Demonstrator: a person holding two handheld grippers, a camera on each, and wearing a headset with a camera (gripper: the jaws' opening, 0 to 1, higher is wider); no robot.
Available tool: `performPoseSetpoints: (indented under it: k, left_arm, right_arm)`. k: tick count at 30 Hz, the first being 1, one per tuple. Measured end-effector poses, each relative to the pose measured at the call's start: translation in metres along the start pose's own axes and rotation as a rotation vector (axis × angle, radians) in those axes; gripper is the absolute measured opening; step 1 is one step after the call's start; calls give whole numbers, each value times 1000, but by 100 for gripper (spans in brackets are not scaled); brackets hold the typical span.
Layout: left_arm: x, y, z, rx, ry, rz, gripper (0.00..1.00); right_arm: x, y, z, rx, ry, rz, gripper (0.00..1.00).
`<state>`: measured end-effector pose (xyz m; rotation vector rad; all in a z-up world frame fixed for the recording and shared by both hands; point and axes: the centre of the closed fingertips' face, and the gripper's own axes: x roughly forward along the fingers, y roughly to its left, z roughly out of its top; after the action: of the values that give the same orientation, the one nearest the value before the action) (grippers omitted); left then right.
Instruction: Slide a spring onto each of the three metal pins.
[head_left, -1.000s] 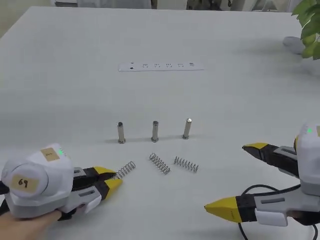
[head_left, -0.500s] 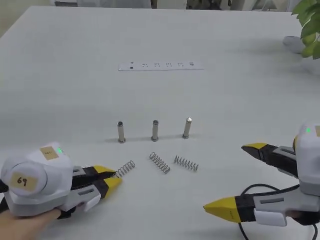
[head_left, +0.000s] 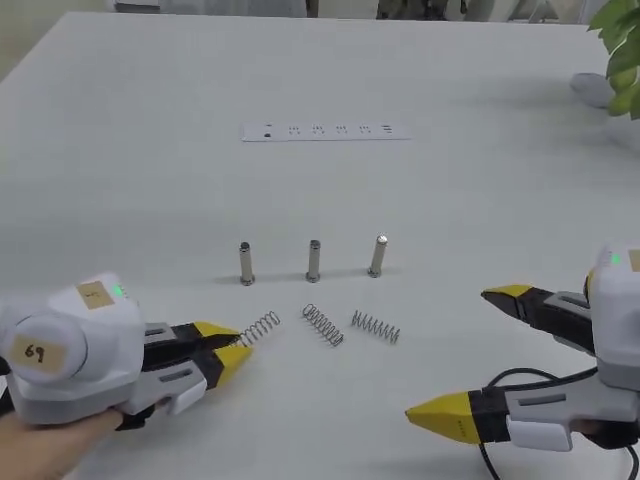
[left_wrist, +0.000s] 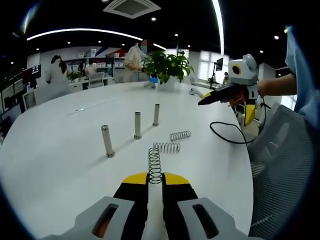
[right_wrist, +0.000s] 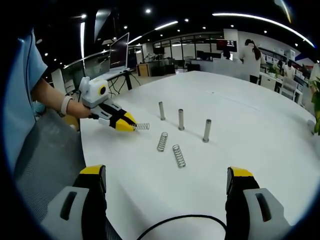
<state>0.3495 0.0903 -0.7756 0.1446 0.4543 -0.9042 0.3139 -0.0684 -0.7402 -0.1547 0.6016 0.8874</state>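
The left gripper (left_wrist: 155, 179), its jaws almost closed on the near end of one spring (left_wrist: 155, 161), holds it pointing straight ahead from the tips, the nearest pin (left_wrist: 106, 141) stands upright ahead-left, and the right gripper (right_wrist: 166, 172) is wide open, empty, farther off.

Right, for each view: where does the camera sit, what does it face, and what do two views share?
Head view: on the headset, looking down at the table; left gripper and right gripper show.
Left gripper view: on the left gripper, facing the pins; its jaws pinch a spring.
Right gripper view: on the right gripper, facing the pins; its jaws stand wide.
Shared: the three pins.
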Motion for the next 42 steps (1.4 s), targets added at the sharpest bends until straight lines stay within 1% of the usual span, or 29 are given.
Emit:
performPoseSetpoints:
  k: [6, 8, 15, 17, 21, 27, 30, 35, 39, 42]
  left_arm:
    - [-2, -11, 20, 7, -48, -33, 2]
    - [-2, -15, 27, 9, -67, -44, 2]
    - [-2, -28, 42, 25, -104, -79, 2]
    - [-2, -31, 45, 28, -110, -91, 2]
    - [-1, -37, 47, 28, -115, -123, 2]
    - [-1, -49, 46, 42, -106, -177, 2]
    - [-1, -53, 46, 44, -104, -195, 2]
    - [0, -63, 47, 55, -102, -233, 2]
    - [0, -67, 48, 63, -100, -251, 2]
    - [0, -71, 46, 71, -91, -271, 2]
  right_arm:
    - [1, 2, 6, -8, -10, 6, 99]
    - [1, 3, 10, 1, -21, 13, 98]
    - [3, 8, 22, 6, -50, 32, 97]
    - [4, 10, 24, 3, -54, 38, 96]
    - [6, 13, 27, -1, -54, 58, 93]
    - [6, 18, 31, -3, -50, 92, 87]
    - [6, 24, 30, -3, -37, 123, 79]
    - [8, 31, 31, 2, -26, 161, 70]
    - [10, 36, 31, 6, -9, 197, 62]
    - [10, 40, 33, 5, -1, 223, 55]
